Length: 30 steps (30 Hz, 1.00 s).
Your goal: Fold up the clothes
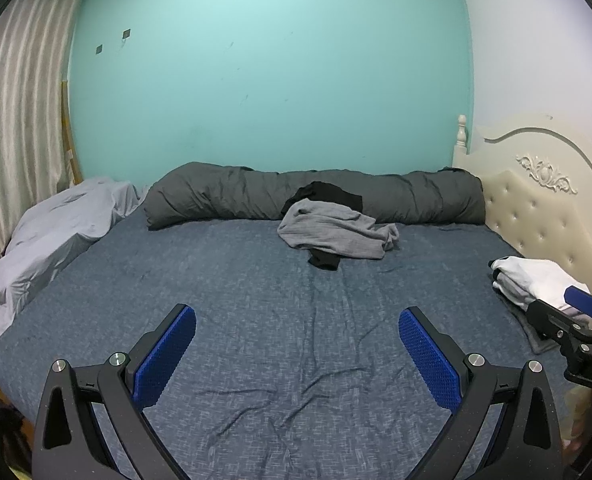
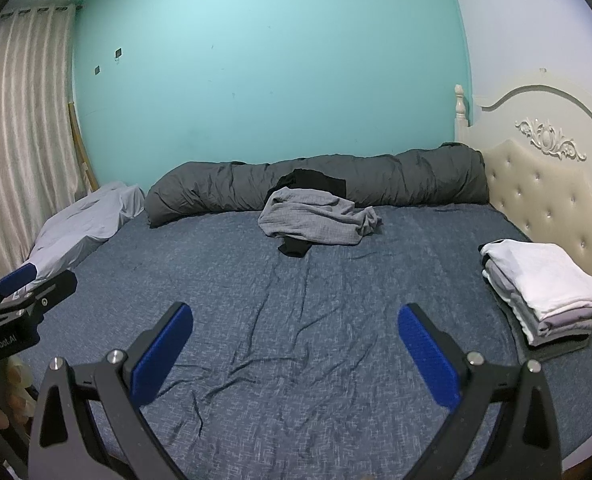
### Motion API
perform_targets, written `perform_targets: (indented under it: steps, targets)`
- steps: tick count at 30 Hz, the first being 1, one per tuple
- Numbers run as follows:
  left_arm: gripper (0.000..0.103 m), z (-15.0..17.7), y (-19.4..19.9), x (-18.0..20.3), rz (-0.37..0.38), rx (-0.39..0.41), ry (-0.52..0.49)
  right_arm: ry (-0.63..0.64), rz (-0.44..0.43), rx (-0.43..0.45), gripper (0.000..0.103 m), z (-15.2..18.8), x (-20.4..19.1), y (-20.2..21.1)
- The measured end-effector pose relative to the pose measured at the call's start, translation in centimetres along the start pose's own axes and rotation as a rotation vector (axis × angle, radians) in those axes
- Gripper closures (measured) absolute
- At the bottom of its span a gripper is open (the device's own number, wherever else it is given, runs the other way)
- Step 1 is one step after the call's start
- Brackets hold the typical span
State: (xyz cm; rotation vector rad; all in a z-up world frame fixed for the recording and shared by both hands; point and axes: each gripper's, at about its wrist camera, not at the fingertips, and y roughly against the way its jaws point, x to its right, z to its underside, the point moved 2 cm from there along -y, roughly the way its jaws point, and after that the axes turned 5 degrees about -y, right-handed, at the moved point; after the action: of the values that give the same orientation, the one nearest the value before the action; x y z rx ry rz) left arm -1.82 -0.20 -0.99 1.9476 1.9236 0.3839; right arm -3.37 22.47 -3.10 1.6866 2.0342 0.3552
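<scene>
Between the blue pads of the left gripper [image 1: 297, 338], nothing but creased bed sheet [image 1: 256, 320]: jaws spread wide, holding nothing, tilted down toward the mattress. Same on the right gripper [image 2: 295, 336], spread fully, empty, aimed down at the same bare stretch, probably so either hand can reach out for the next garment. Straight ahead and well apart from both, near the far side of the bed, a crumpled grey garment [image 2: 316, 220] lying in a heap over a black garment [image 2: 294, 249] that pokes out at its near edge, with more black cloth [image 2: 316, 182] bunched behind against a long dark grey rolled duvet [image 2: 396, 180]; probably the unfolded pieces left to do. To the right, just beside the cream tufted headboard [image 2: 544, 200], a neat stack of folded clothes [image 2: 544, 288], white on top and greys beneath, likely parked at the mattress edge to keep the middle free for folding. At the left, a pale lilac blanket [image 2: 88, 220] slumped along the bed's side below a striped curtain [image 2: 20, 140], and a turquoise wall [image 2: 256, 60] behind. Plenty of open sheet between the jaws and the heap for spreading a garment flat; tighter toward the right, with the stack close to the edge and the headboard hemming it in; far side closed off by the duvet roll.
</scene>
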Motion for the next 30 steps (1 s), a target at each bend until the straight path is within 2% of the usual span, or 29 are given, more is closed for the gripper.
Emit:
perform_targets:
  steps: [30]
  targets:
    - [0.0,0.06,-0.7,-0.27,0.017,-0.018,0.004,-0.005,-0.008,0.005,0.0,-0.23,0.15,0.27]
